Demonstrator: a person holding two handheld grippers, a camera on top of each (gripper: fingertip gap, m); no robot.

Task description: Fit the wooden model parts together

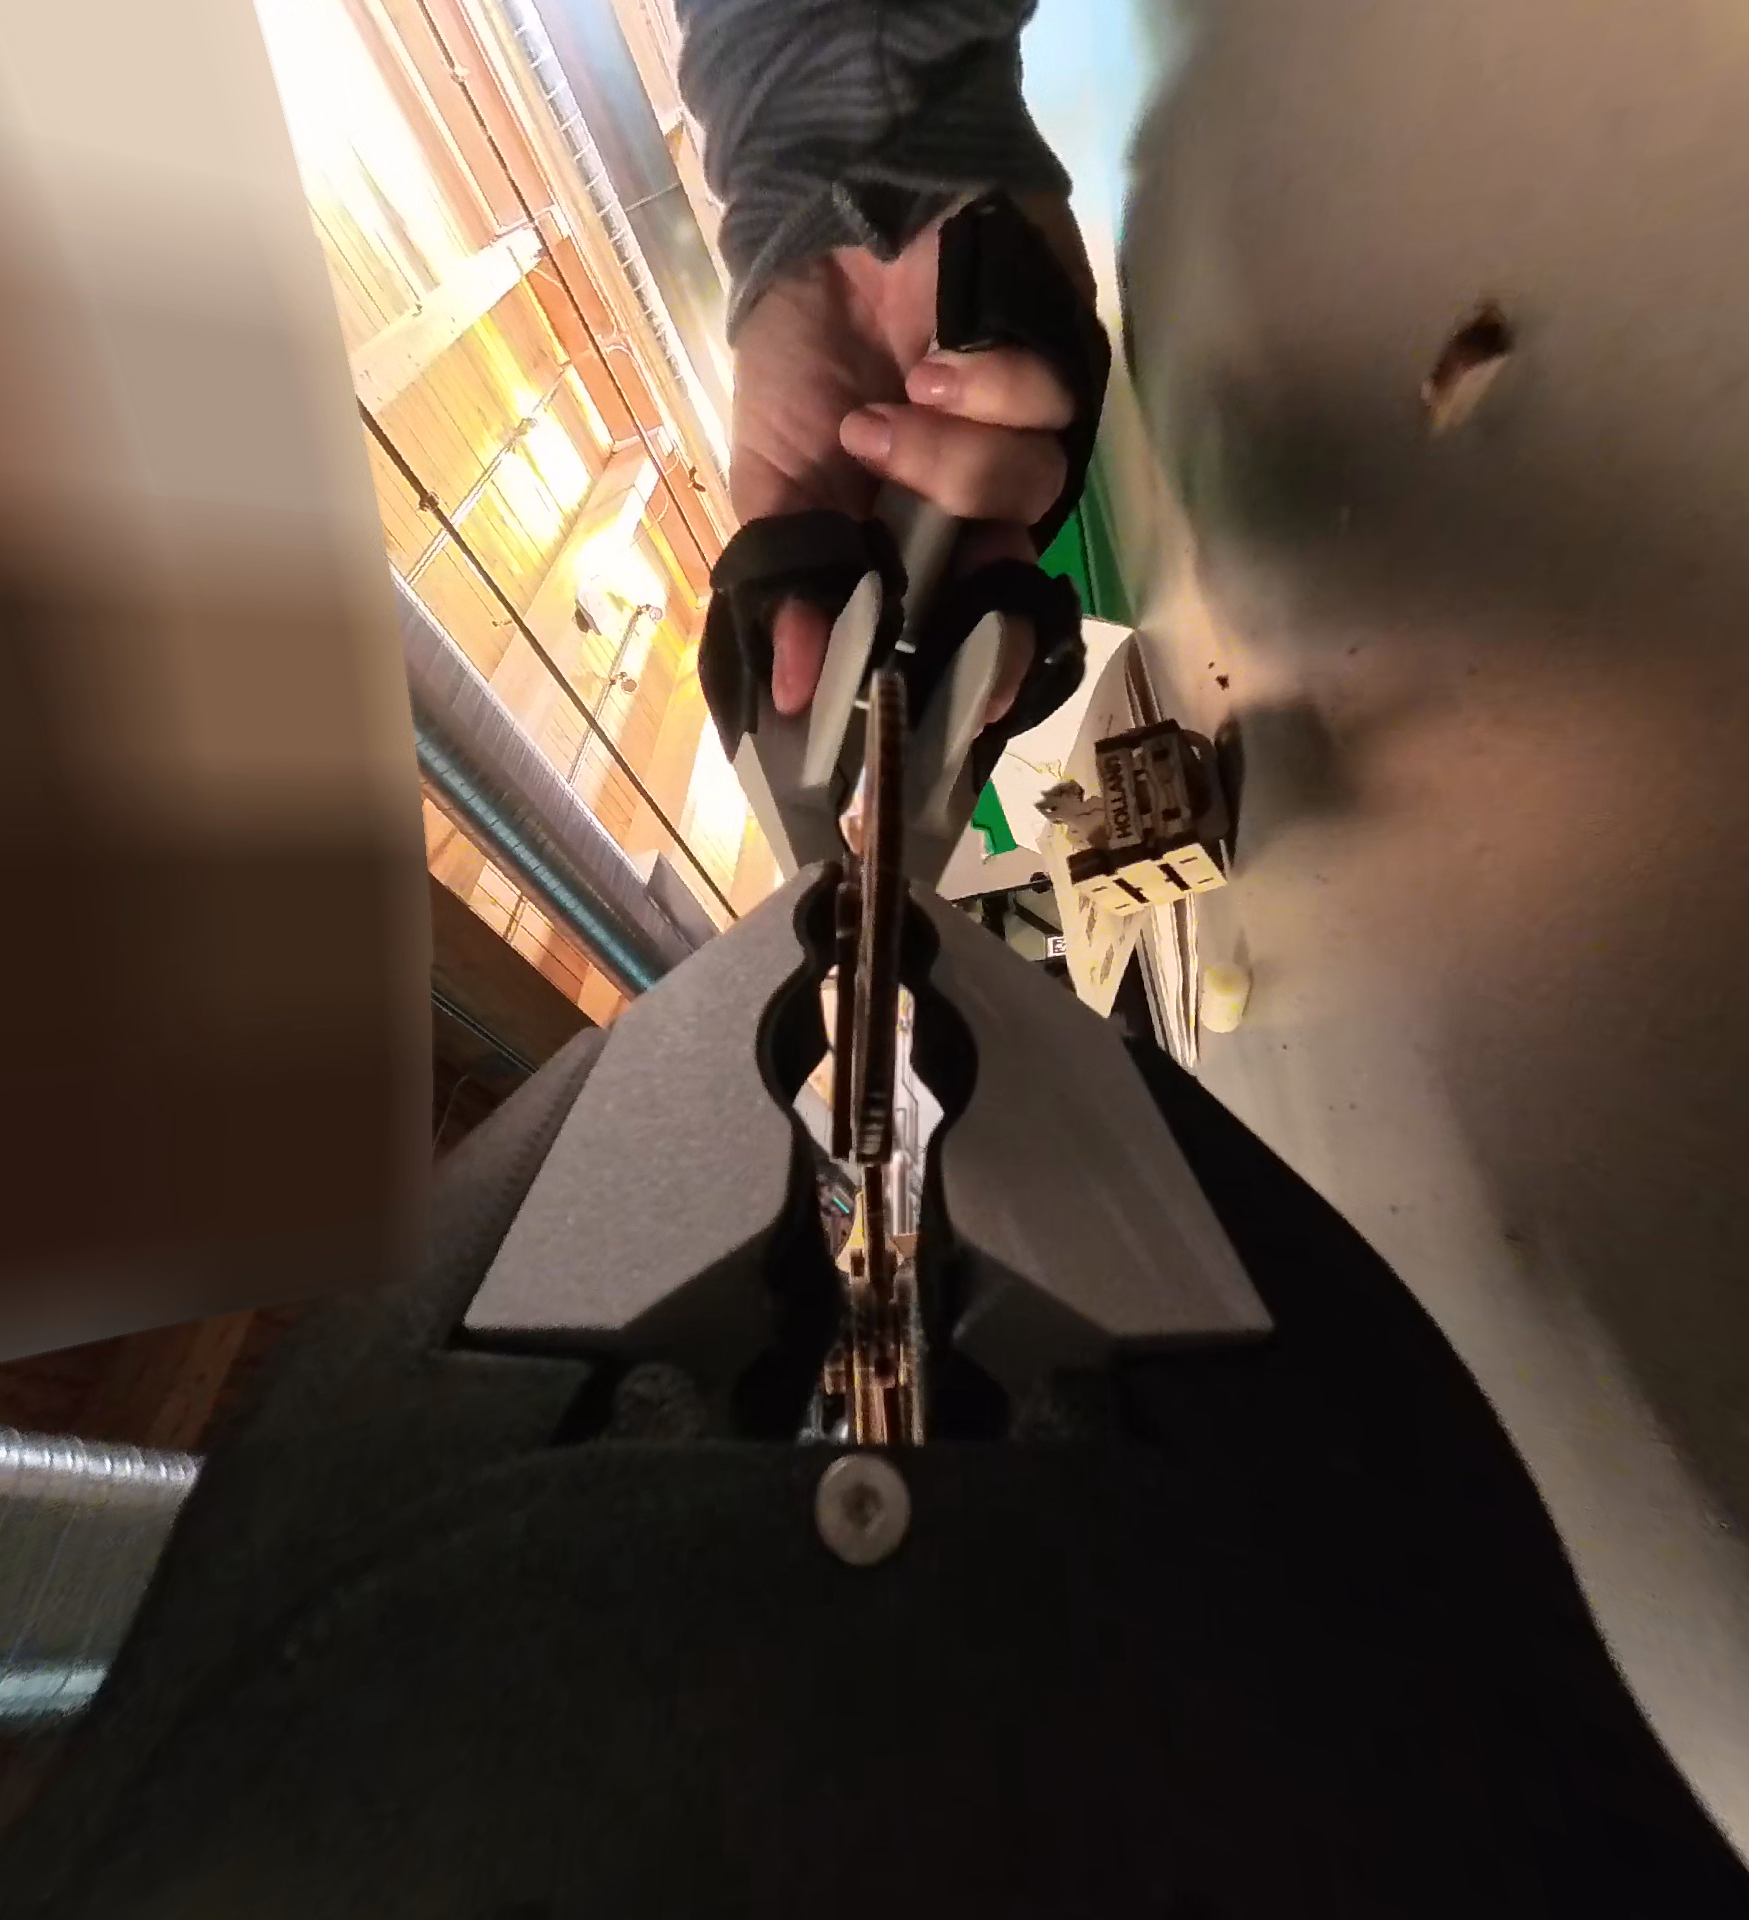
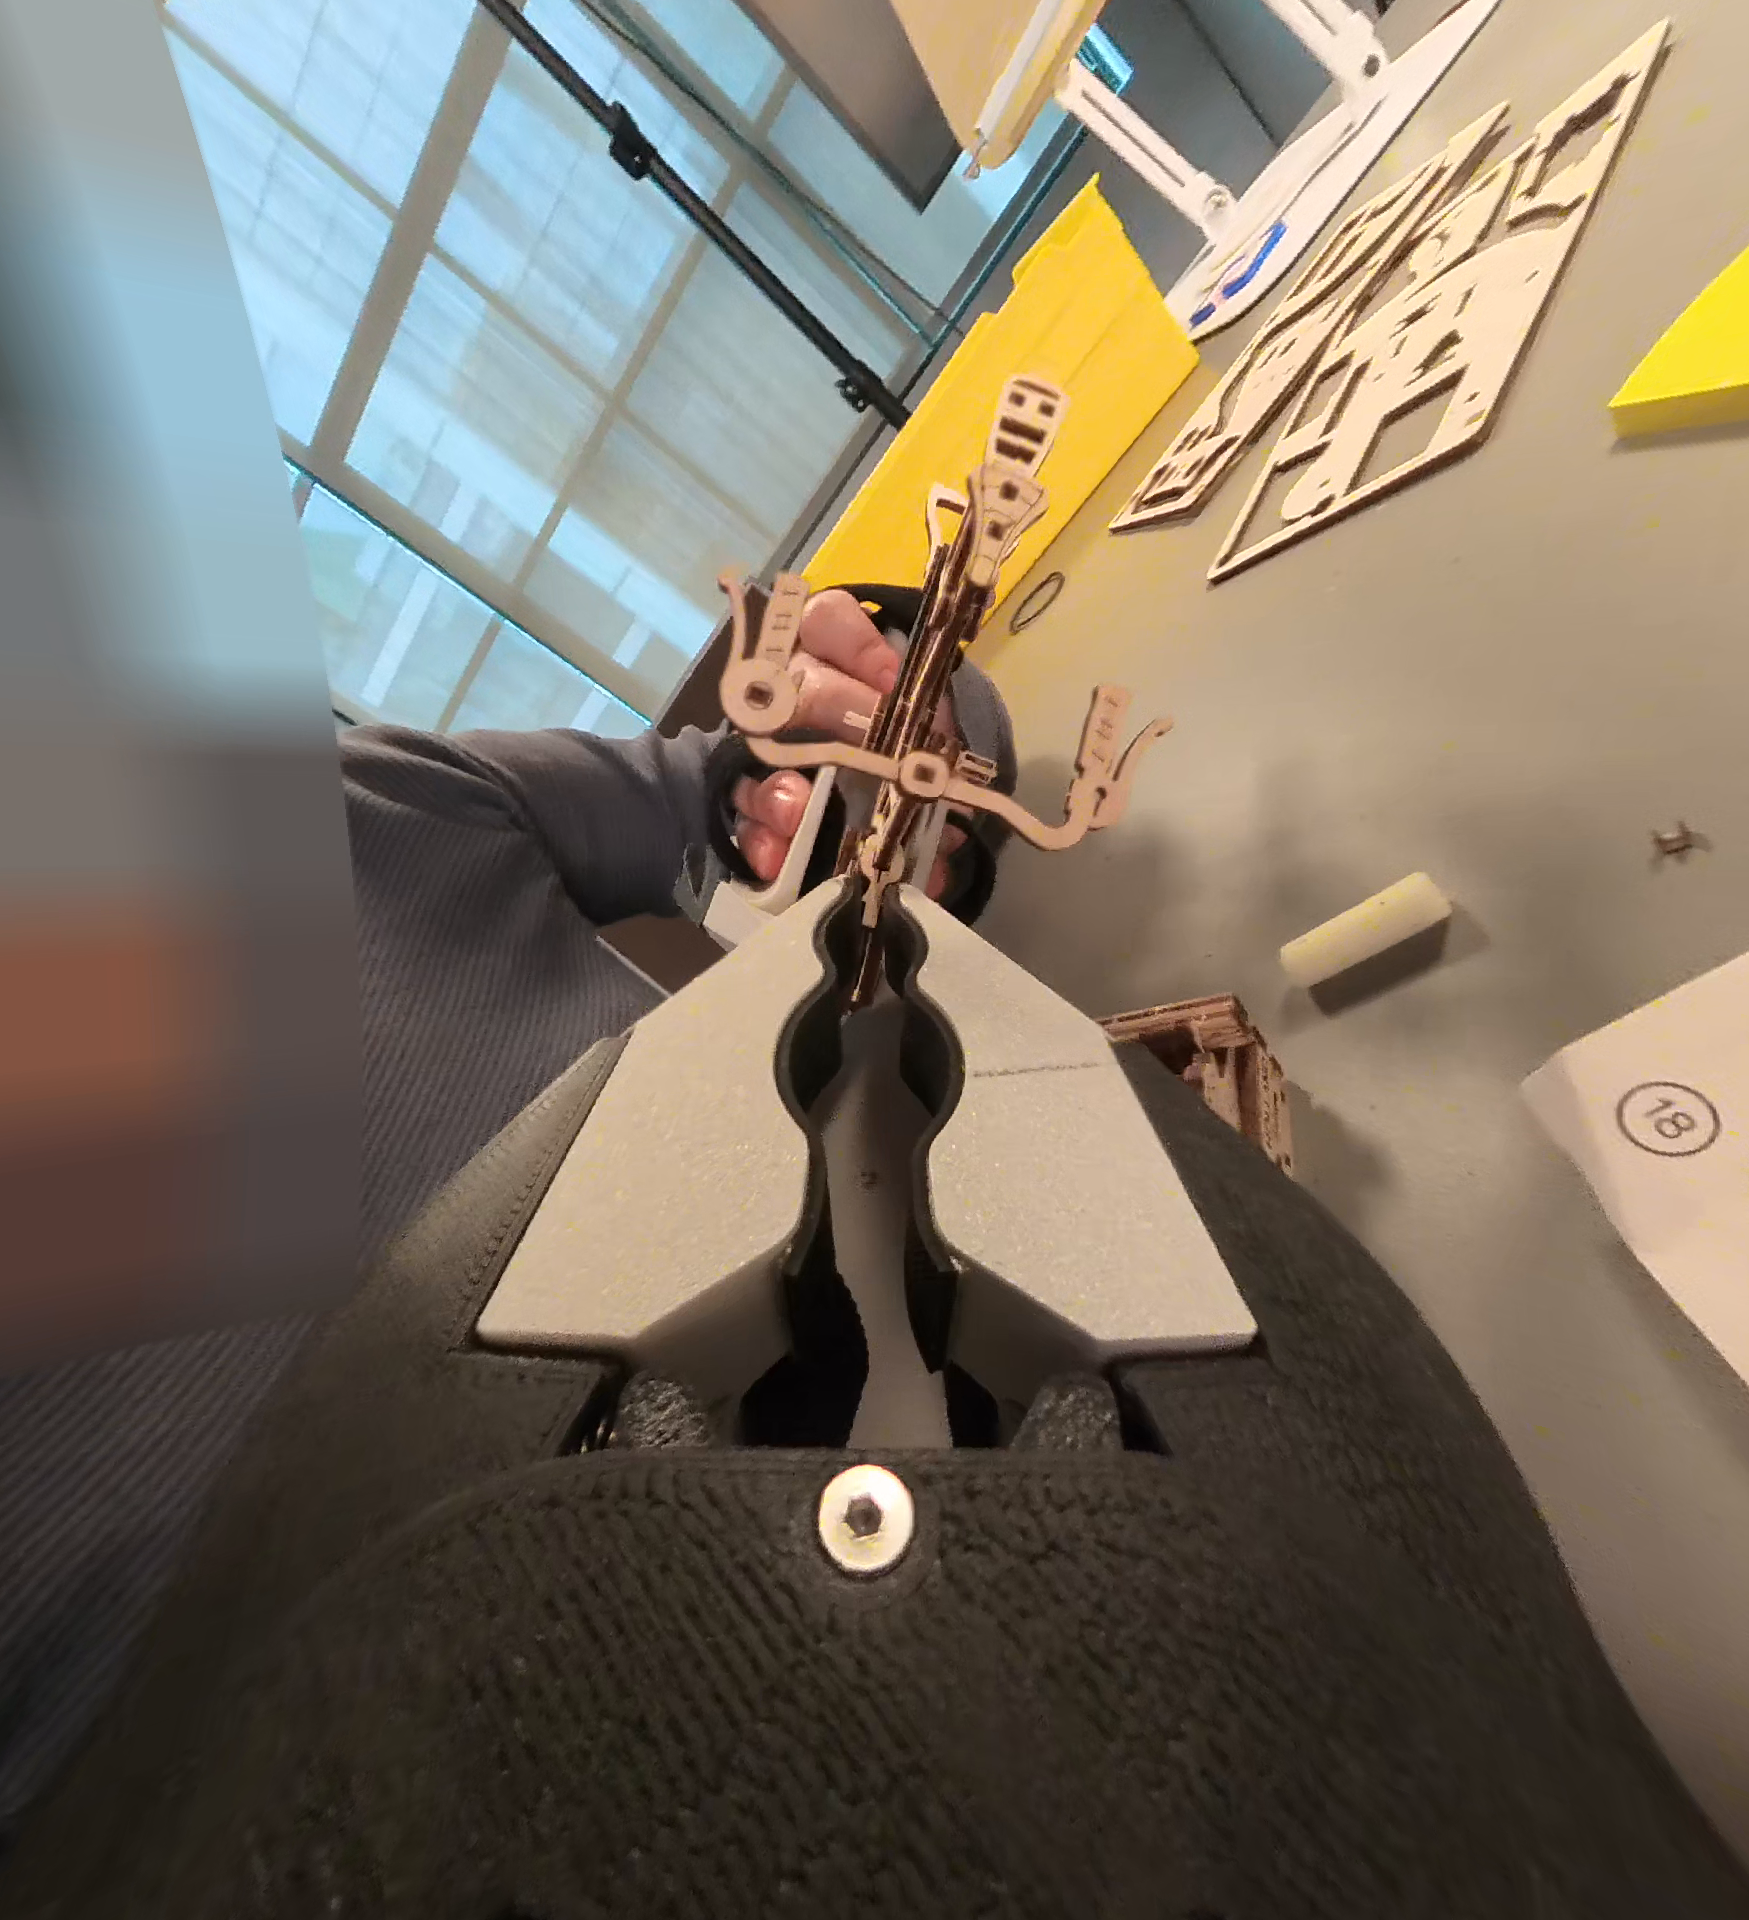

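The pale laser-cut wooden model assembly (image 2: 911, 748), a slim flat stack of plywood pieces with curved arms branching off to both sides, is held up in the air above the grey table (image 2: 1472, 790), caught between both tools at once. In the right wrist view its near end sits wedged between the tips of the right gripper (image 2: 875, 914), whose grey scalloped fingers (image 2: 704, 1132) are pressed in on it; the rest of the model stands out beyond the tips toward the far side, its arms spreading left and right.

In the left wrist view the same assembly appears edge-on as a thin dark strip (image 1: 875, 987) running down the gap of the left gripper (image 1: 875, 894), which pinches it between its fingers (image 1: 641, 1143). Just beyond, the right gripper's tips (image 1: 875, 831) meet the strip from the far side, with a person's hand (image 1: 849, 416) in a grey ribbed sleeve gripping its handle.

On the table to the right lie a white cylindrical stick (image 2: 1363, 935), a small built-up wooden block model (image 2: 1213, 1060) near the gripper, and a white printed instruction sheet (image 2: 1701, 1143). Farther off lie cut-out plywood sheets (image 2: 1421, 312) and flat yellow panels (image 2: 1005, 447).
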